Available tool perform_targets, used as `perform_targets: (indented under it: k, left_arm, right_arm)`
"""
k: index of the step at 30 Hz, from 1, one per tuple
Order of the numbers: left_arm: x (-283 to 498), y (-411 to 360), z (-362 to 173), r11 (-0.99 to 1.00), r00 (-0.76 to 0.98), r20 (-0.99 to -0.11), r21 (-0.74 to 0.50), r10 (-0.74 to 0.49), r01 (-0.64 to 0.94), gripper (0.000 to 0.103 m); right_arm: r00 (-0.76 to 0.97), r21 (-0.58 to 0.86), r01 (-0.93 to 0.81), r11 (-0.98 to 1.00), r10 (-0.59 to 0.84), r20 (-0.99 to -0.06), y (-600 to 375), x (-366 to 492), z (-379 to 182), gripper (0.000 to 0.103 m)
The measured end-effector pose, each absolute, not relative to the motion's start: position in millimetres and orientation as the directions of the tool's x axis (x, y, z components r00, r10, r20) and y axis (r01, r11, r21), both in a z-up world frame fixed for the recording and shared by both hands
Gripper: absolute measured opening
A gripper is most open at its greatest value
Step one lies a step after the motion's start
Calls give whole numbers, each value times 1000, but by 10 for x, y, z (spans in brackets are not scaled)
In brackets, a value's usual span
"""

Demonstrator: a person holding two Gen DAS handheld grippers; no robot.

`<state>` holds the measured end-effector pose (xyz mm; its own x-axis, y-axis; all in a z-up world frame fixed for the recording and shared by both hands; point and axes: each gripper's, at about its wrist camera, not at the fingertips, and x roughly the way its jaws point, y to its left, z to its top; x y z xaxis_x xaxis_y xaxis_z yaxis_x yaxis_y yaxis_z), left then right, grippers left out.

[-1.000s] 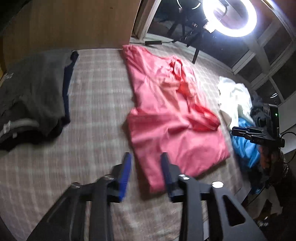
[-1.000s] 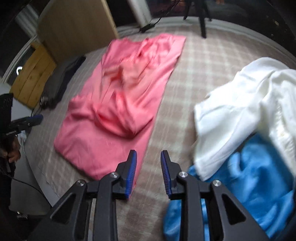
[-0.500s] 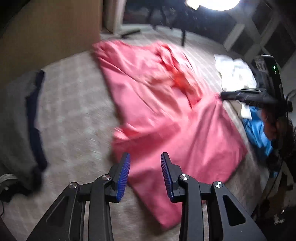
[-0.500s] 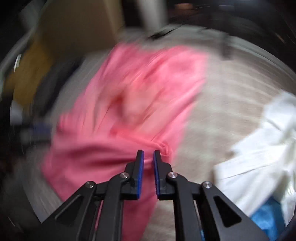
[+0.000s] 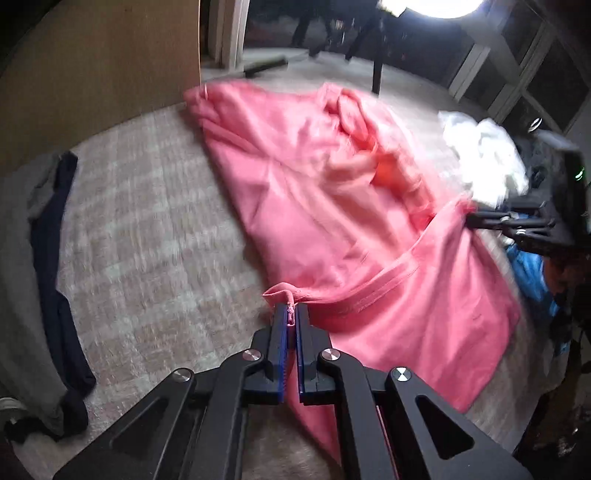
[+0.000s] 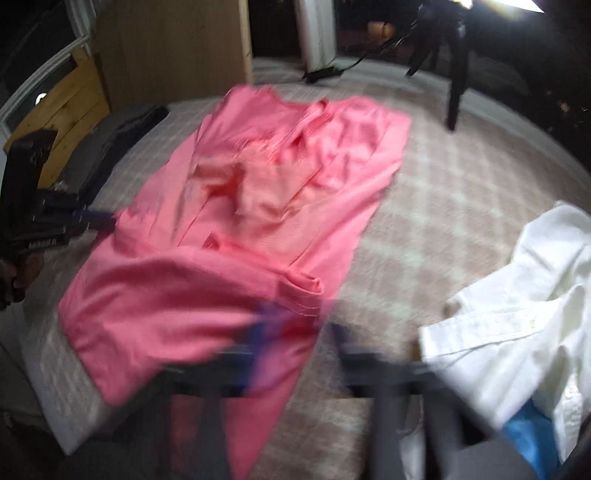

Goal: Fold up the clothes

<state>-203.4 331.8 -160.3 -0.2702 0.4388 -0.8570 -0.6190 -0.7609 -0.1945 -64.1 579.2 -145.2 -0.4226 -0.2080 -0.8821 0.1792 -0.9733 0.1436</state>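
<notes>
Checked bedspread, pinched pink garment

A pale checked cover is seen spread over the bed. A wooden panel is set upright behind it, and slatted yellow wood is seen at the far left in the right wrist view. A bright lamp is cut off by the top edge, with dark tripod legs standing below. Window frames are seen at the upper right.

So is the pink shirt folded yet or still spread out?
Mostly spread: the pink shirt lies open on the bed, only its near edge lifted by the left tool.
</notes>
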Motion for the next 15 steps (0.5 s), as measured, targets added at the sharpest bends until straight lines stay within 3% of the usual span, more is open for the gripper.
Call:
perform_targets:
  k: [4,7,12,15]
  left_arm:
    - [-2029,3233,-1359,-779,-350,-814,-187,464,-598,7]
    - [-2222,3259,-1673,-801,-279,-883,-160,378,-577,7]
    - [-2274,3095,-1561,-808,-266,-886,-177,379,-562,8]
    - [-2290,2955,-1284,-798,-259,-865,-230,430,-557,9]
  right_arm:
    - [-441,88,147,-985,-144,-886,5870,-585,-1419,4]
    - [-377,50,170,-984,-112,-919,5845,-627,-1544,5]
    - [-444,72,137,-988,-126,-887,5920,-528,-1233,23]
    - [-475,136,107,-985,-171,-863,6021,-386,-955,25]
